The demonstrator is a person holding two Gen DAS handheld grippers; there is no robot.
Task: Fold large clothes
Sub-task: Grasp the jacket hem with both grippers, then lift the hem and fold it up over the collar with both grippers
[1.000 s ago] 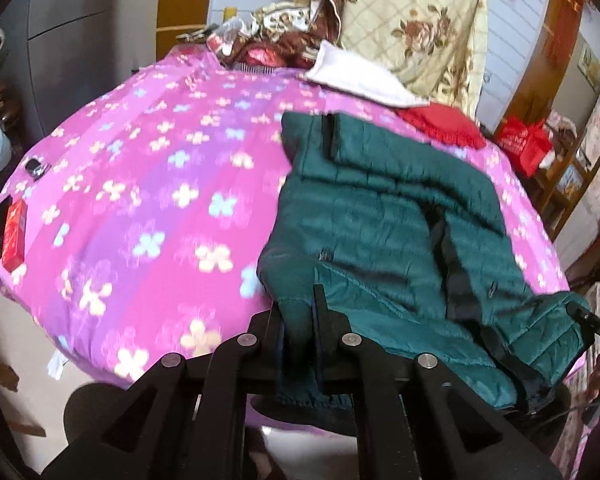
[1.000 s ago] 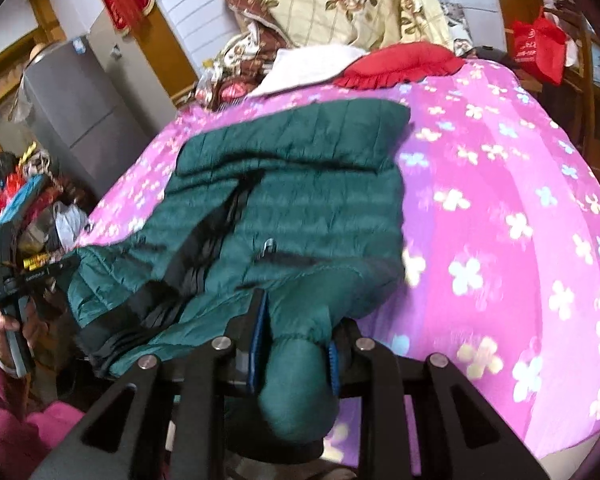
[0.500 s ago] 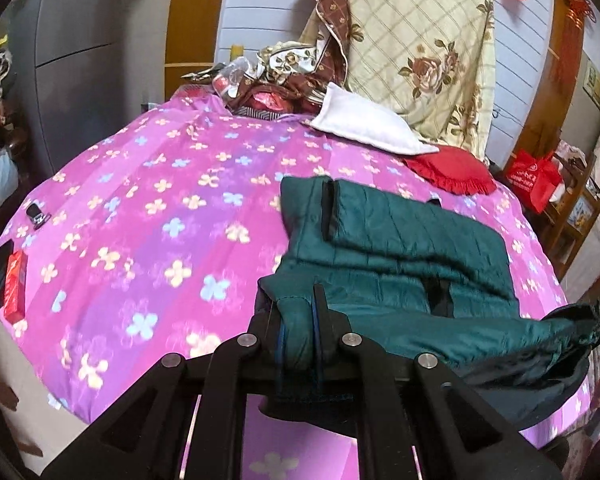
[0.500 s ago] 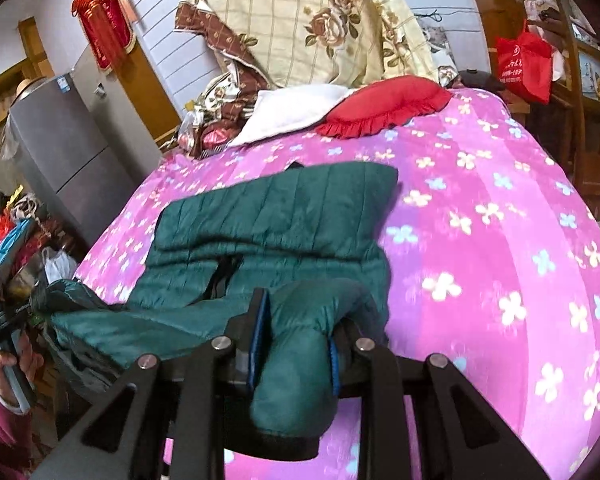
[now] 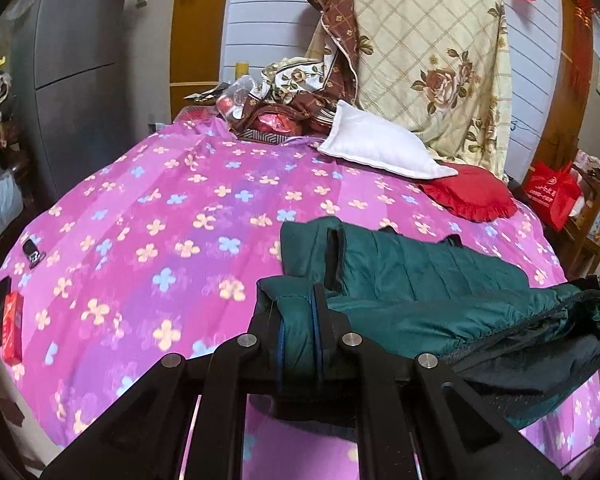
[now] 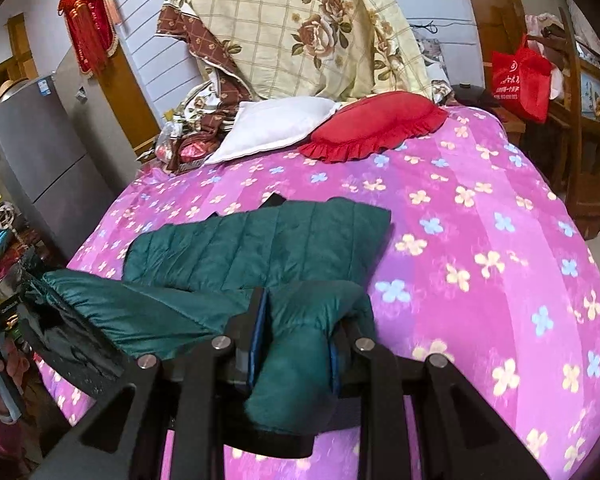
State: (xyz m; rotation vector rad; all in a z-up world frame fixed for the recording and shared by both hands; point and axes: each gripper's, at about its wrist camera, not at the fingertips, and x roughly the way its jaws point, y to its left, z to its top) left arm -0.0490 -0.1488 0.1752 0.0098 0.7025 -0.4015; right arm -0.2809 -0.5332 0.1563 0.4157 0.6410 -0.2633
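Left wrist view: the left gripper (image 5: 298,328) is clamped on a fold of the dark green quilted puffer jacket (image 5: 420,276), raised above the pink flower-print bedspread (image 5: 160,240); right wrist view: the right gripper (image 6: 296,332) pinches another bunched edge of the jacket (image 6: 268,236), whose far part lies flat on the bedspread (image 6: 480,240).

1. Left wrist view: mounted behind the left gripper (image 5: 298,320), it looks forward along the fingers across the pink floral bedspread (image 5: 148,240) toward the headboard wall; the gripper fills the near foreground.
2. Right wrist view: mounted likewise behind the right gripper (image 6: 296,328), it faces the same wall from the bed's opposite corner.
3. Shared field: green jacket (image 5: 420,272) (image 6: 260,240), white pillow (image 5: 376,144) (image 6: 276,128), red cushion (image 5: 472,196) (image 6: 372,124).
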